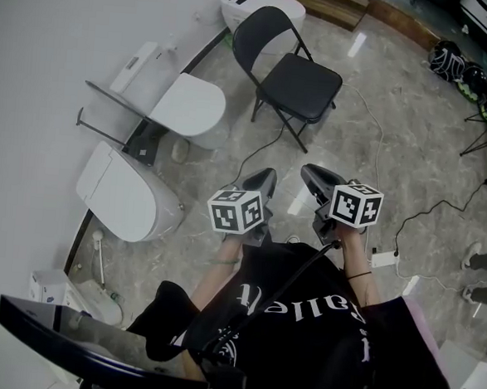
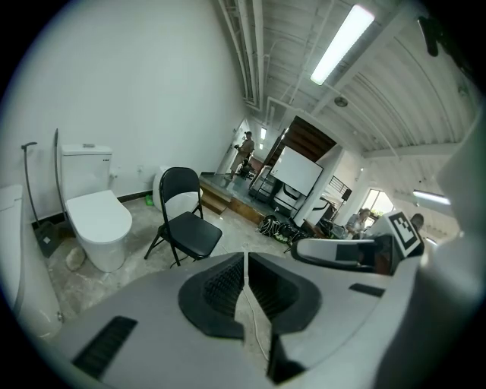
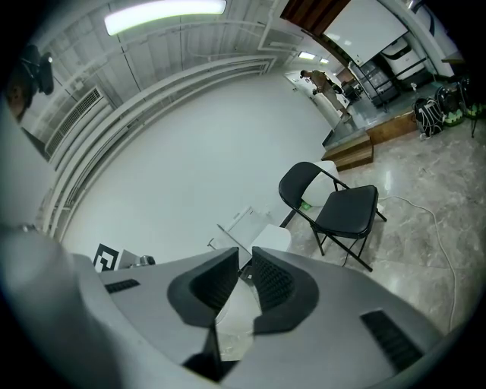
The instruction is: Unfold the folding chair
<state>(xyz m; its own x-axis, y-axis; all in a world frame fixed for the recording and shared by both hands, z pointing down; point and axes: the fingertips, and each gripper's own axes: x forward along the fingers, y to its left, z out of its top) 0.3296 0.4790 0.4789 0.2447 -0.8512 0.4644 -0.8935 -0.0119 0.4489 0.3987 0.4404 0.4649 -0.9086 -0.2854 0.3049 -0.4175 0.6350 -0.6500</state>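
Toilets (image 1: pixel 187 107) line the left wall. Far from the person, the chair (image 1: pixel 297 81) stands open on the floor (image 1: pixel 379 157), seat down, as the task wants. Near the person, the left tool (image 1: pixel 261 181) is closed and empty. The right tool (image 1: pixel 314 176) is narrowly parted and also empty.

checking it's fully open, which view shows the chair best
The right gripper view: the chair stands whole and nearly side-on, seat down, legs spread on the floor. The head view shows it whole too, but from above, so the legs are foreshortened. The left gripper view shows it whole but smaller.
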